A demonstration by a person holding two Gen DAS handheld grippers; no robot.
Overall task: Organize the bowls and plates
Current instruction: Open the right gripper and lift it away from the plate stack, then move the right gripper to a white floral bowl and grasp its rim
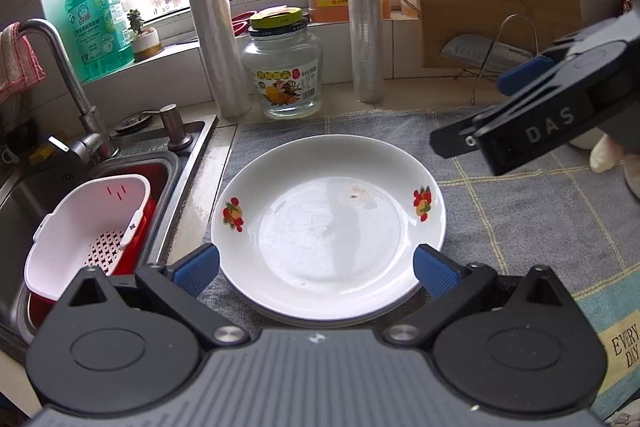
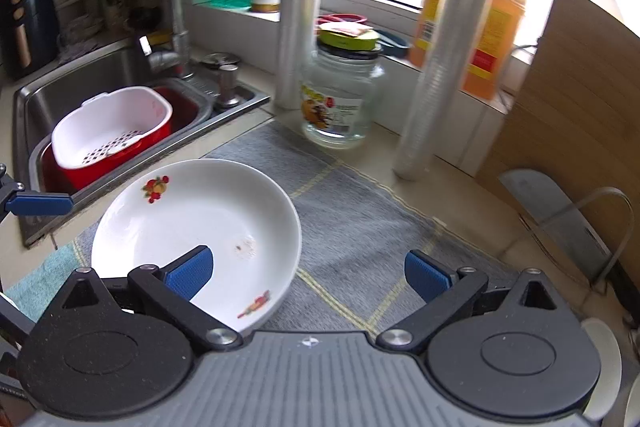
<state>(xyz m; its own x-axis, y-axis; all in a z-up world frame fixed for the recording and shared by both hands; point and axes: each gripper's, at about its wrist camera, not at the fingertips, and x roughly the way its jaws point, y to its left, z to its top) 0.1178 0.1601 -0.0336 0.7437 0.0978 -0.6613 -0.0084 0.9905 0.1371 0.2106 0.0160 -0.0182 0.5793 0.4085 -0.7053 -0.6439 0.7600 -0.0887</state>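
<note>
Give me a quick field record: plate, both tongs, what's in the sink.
plate: white plate with fruit print, flat on the grey mat, seemingly atop another plate
left tongs: left tongs open, pads either side of plate's near rim, not pressing
right tongs: right tongs open, holding nothing
sink: white strainer basket in red tub

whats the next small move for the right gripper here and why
Probably swing the right gripper toward the next dish on its right: its jaws stand wide open with nothing between them, and the fruit-print plate already lies flat on the grey mat, seemingly stacked on another.
</note>
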